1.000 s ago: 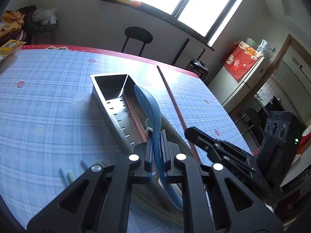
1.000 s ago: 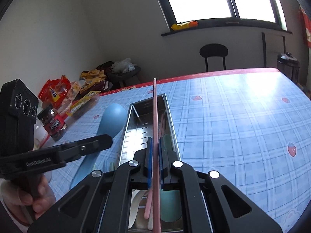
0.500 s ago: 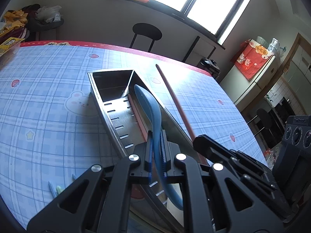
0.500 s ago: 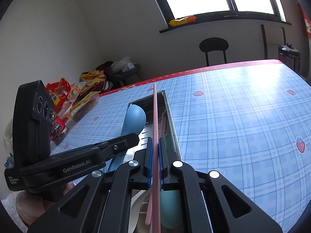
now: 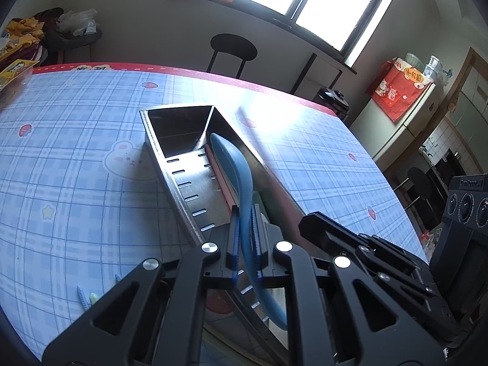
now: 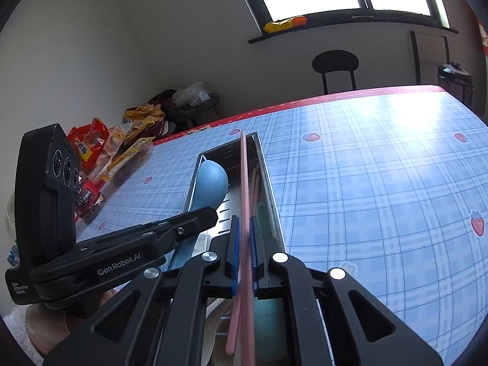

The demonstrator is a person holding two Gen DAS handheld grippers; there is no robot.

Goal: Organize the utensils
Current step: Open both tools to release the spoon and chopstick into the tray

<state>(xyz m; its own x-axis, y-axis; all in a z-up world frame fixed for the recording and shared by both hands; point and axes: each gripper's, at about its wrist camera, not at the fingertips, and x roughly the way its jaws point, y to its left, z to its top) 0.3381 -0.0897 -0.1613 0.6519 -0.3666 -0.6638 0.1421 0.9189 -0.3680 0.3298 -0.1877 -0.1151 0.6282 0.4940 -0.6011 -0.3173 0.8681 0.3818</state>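
My left gripper (image 5: 245, 238) is shut on the handle of a blue spoon (image 5: 235, 164), holding its bowl over the inside of a long steel utensil tray (image 5: 183, 180). My right gripper (image 6: 243, 250) is shut on a pink chopstick (image 6: 245, 183) that points along the tray's (image 6: 268, 183) right side, just above it. The blue spoon (image 6: 212, 183) and the left gripper (image 6: 170, 231) show at the left in the right wrist view. Other pink chopsticks (image 6: 233, 332), a pale spoon and a green utensil (image 6: 268, 320) lie in the tray's near end.
The tray lies on a blue plaid tablecloth (image 5: 76, 152) with a red border. Small pastel picks (image 5: 87, 299) lie on the cloth at the tray's left. Snack packets (image 6: 100, 149) sit at the table's far left. A black stool (image 5: 233, 52) stands beyond the table.
Both grippers moved forward along the tray; the spoon's bowl went from beside the tray's left wall to over its inside. The chopstick dropped closer to the tray's right wall and blurs.
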